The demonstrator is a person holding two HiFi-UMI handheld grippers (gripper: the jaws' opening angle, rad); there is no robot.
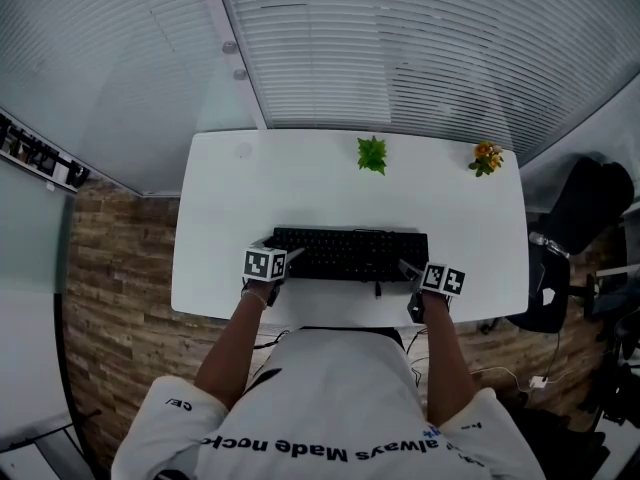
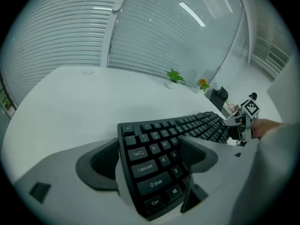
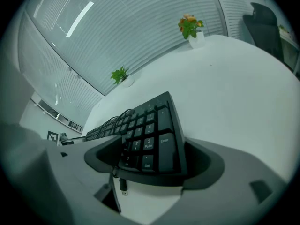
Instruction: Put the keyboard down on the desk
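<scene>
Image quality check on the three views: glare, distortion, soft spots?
Head view: dim and bluish, with the blinds bowed by the lens and the keyboard sharp. Left gripper view: heavy fisheye with black corners, a bright streak of glare at the top, key legends readable. Right gripper view: same fisheye, a glare line at the upper left, nearest jaw surfaces soft.

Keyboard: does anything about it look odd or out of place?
Only its cable: the USB plug dangles loose by the keyboard at its right end, plugged into nothing. Otherwise it lies on the desk.
</scene>
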